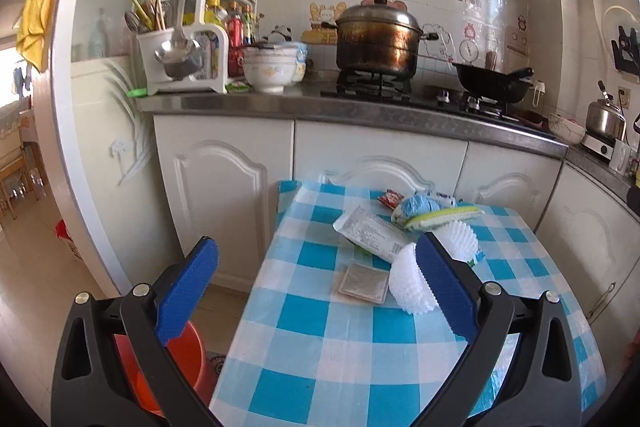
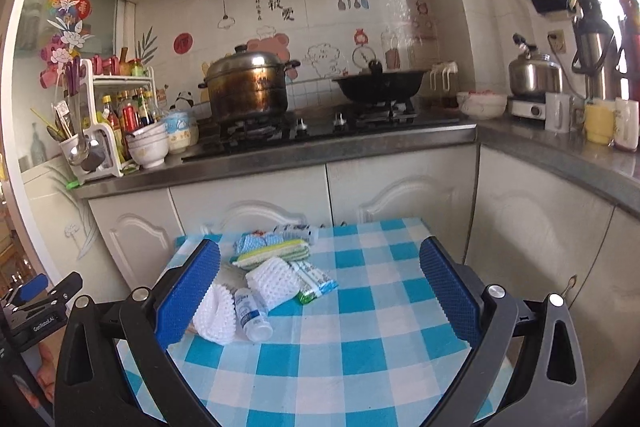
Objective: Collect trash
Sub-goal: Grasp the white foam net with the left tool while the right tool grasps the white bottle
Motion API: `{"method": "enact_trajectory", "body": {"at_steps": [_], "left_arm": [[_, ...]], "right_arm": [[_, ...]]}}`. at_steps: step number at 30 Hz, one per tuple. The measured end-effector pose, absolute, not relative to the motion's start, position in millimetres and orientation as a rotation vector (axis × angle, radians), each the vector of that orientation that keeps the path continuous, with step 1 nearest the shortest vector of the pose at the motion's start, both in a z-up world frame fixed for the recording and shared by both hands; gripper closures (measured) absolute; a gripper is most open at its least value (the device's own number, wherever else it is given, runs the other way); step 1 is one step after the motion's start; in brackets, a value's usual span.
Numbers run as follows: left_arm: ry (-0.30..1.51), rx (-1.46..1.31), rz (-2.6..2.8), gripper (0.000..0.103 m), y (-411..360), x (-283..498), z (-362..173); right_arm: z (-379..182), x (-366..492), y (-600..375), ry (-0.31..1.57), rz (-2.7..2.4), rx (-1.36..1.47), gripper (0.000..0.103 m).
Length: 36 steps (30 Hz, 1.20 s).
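Trash lies on a table with a blue-and-white checked cloth [image 1: 340,359]. In the left wrist view there are a flat silver sachet [image 1: 363,283], a long white wrapper [image 1: 370,233], white foam fruit nets [image 1: 410,283], a green-yellow packet [image 1: 440,217] and a red wrapper [image 1: 390,198]. My left gripper [image 1: 320,279] is open and empty, above the table's left near edge. In the right wrist view I see a small white bottle [image 2: 252,313], foam nets [image 2: 272,283] and a green-white wrapper [image 2: 316,283]. My right gripper [image 2: 320,287] is open and empty, over the table.
An orange-red bucket [image 1: 180,359] stands on the floor left of the table. White cabinets [image 1: 224,187] and a counter with stove, steamer pot [image 1: 378,41] and wok [image 1: 494,81] lie behind. The left gripper also shows at the left edge of the right wrist view [image 2: 36,291].
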<state>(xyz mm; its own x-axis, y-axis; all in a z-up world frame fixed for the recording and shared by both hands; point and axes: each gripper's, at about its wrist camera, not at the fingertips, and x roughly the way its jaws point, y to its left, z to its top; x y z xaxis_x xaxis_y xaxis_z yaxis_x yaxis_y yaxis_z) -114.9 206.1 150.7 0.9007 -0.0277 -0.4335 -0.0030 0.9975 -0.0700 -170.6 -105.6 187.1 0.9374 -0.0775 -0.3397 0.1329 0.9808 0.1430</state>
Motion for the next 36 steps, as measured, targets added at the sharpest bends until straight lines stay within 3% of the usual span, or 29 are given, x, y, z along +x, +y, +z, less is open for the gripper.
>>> {"method": "enact_trajectory", "body": {"at_steps": [6, 11, 22, 28, 31, 36], "left_arm": [[0.617, -0.167, -0.155, 0.004, 200, -82, 107], [0.651, -0.191, -0.24, 0.004, 179, -65, 82], [0.678, 0.05, -0.26, 0.007, 105, -24, 37], [0.728, 0.016, -0.244, 0.026, 103, 1, 25], [0.73, 0.02, -0.244, 0.035, 101, 6, 25], [0.754, -0.004, -0.261, 0.06, 101, 10, 24]], "right_arm": [[130, -121, -113, 0.556, 0.018, 0.323, 0.004], [91, -96, -126, 0.67, 0.108, 0.5, 0.004], [62, -66, -123, 0.708, 0.249, 0.556, 0.006], [49, -50, -117, 0.743, 0.293, 0.572, 0.009], [44, -39, -111, 0.768, 0.313, 0.567, 0.029], [37, -21, -95, 0.795, 0.359, 0.547, 0.03]]}}
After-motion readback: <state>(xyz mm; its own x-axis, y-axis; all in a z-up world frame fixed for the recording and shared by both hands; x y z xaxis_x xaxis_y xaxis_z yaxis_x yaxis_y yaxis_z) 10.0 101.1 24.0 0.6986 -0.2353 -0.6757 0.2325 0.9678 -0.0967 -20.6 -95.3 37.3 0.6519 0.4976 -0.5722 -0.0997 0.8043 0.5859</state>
